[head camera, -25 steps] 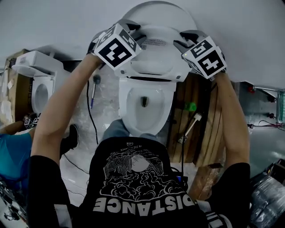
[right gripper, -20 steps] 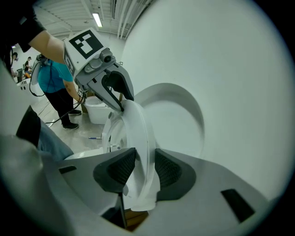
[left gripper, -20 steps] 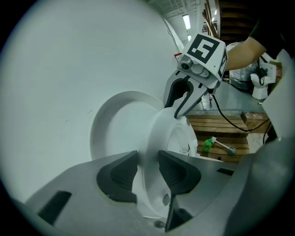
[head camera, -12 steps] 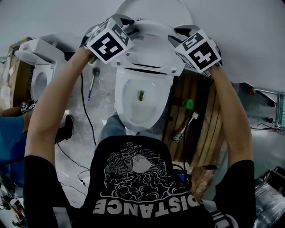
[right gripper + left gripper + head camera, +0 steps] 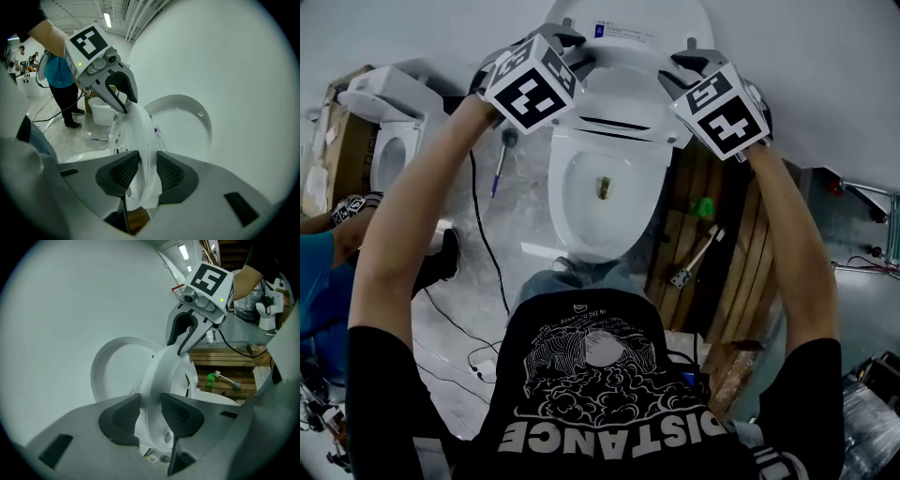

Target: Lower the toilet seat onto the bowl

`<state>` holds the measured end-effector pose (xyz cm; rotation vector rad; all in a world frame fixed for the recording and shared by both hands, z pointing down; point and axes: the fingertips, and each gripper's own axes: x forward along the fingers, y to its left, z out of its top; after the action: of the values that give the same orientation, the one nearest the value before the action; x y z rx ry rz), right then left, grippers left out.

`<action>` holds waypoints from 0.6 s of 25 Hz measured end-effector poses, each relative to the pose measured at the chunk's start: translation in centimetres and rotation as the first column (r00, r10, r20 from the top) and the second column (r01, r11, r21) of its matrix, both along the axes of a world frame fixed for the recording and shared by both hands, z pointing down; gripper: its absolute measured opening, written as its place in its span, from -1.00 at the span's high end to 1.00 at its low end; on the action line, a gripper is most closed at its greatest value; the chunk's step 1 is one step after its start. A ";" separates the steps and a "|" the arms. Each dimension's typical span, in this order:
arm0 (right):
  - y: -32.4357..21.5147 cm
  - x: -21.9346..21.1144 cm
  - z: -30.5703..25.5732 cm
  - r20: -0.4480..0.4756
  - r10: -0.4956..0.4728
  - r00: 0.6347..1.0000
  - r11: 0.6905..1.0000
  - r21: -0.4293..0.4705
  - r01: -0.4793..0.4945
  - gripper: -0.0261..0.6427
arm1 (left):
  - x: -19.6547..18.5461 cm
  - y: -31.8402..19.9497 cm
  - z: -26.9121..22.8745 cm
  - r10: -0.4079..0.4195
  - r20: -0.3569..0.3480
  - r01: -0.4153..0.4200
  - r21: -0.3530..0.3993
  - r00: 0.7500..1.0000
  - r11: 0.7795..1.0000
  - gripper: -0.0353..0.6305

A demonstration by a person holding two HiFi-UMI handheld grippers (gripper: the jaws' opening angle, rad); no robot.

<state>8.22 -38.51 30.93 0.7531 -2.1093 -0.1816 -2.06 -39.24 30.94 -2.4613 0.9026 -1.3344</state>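
Observation:
A white toilet seat (image 5: 623, 98) stands tilted between the raised lid (image 5: 628, 21) against the wall and the open bowl (image 5: 565, 211). My left gripper (image 5: 572, 49) is shut on the seat's left edge and my right gripper (image 5: 680, 70) on its right edge. In the left gripper view the seat rim (image 5: 161, 376) runs between the pads of the left gripper (image 5: 150, 416), and the right gripper (image 5: 185, 341) clamps the far side. In the right gripper view the rim (image 5: 138, 136) sits in the right gripper (image 5: 145, 173), whose jaws have been closing onto it; the left gripper (image 5: 123, 101) holds opposite.
A second toilet (image 5: 384, 141) stands at the left, with another person (image 5: 323, 291) near it. A pen-like tool (image 5: 500, 169) and a black cable (image 5: 483, 244) lie on the floor. Wooden pallets (image 5: 731, 281) with a green item (image 5: 703, 206) and a brush (image 5: 698, 262) sit at the right.
Both grippers have drawn the seat away from the lid and towards me. More of the lid and its label shows behind the seat.

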 end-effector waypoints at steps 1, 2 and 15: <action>0.3 0.0 0.0 -0.001 0.002 1.000 1.000 0.004 -0.002 0.54 | 0.0 0.3 0.0 0.004 0.002 -0.004 0.003 1.000 1.000 0.43; 0.7 -0.1 0.0 -0.003 0.004 1.000 1.000 0.009 -0.003 0.54 | -0.1 0.7 -0.1 0.007 0.003 -0.007 0.006 1.000 1.000 0.43; 6.3 -0.7 0.6 -0.063 0.056 0.996 0.997 0.049 -0.053 0.54 | -0.8 6.5 0.5 0.043 0.002 -0.043 0.099 0.999 0.994 0.45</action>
<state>7.52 -32.20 31.49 0.8219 -2.0268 -0.2243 -2.86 -32.73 31.47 -2.3923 0.8881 -1.2452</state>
